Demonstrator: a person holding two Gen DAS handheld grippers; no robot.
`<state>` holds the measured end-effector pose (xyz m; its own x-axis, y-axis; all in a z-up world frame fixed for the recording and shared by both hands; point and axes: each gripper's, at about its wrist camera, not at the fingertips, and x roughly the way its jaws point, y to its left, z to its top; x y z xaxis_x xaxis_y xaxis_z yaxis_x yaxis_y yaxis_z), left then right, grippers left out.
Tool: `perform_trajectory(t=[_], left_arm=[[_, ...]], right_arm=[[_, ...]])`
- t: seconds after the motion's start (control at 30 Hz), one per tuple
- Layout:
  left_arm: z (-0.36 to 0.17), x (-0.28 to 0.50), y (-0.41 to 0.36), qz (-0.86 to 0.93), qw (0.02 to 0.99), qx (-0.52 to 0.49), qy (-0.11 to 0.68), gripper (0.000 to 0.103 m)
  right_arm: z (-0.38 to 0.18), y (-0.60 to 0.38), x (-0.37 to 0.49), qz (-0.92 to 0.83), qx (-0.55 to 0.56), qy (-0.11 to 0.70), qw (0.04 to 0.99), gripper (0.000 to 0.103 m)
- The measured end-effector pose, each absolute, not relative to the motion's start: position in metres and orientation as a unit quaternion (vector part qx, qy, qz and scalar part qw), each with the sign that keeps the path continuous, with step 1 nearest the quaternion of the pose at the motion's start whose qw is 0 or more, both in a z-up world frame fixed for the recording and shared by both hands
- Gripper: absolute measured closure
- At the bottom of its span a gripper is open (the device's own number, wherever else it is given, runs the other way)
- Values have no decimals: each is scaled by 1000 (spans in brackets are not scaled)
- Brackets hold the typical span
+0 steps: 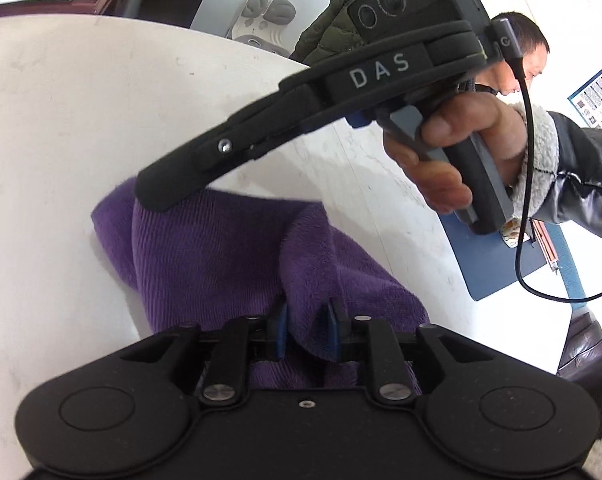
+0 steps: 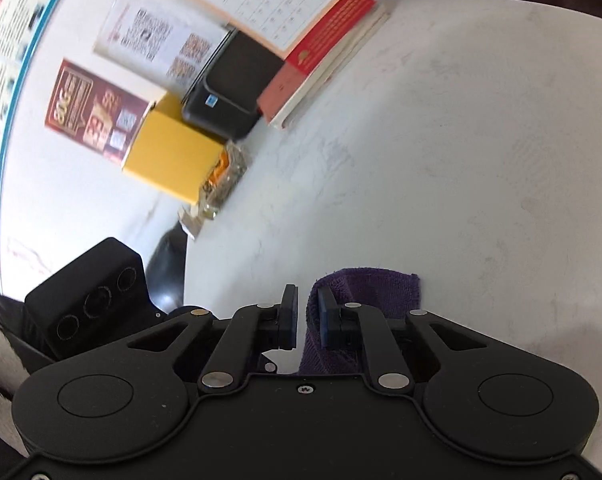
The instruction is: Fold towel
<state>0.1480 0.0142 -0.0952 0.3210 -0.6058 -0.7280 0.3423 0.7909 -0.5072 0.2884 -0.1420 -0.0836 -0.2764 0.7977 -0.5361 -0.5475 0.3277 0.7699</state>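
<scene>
Towel (image 1: 221, 256), purple and bunched, lies on the white worktop (image 1: 61, 140). Left gripper (image 1: 307, 330) pinches a fold at six o'clock. Right gripper (image 2: 307, 322) has narrow fingers; towel lies by its right pad, grip unclear. Yellow box (image 2: 169, 160) sits at ten o'clock.

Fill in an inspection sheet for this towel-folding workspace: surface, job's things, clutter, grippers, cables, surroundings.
Surface: white table, scuffed.
Job's things: purple towel, bunched.
Clutter: yellow box, black box, red-edged calendar at the table's far edge.
Grippers: left gripper pinches a towel fold; right gripper narrow, towel against one pad, a gap at the other.
Cables: black cable hangs from the right gripper.
Surroundings: wall posters; dark green jacket.
</scene>
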Motion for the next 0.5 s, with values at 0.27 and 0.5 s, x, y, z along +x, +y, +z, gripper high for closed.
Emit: perform_trajectory(t=[0.27, 0.5], left_arm=[[-96, 153, 3, -298, 802, -111, 505, 84], [-70, 137, 21, -327, 807, -140, 471, 95]], right_arm=[[-94, -130, 289, 574, 110, 564, 583, 92], [-91, -146, 286, 567, 165, 558, 583, 92]])
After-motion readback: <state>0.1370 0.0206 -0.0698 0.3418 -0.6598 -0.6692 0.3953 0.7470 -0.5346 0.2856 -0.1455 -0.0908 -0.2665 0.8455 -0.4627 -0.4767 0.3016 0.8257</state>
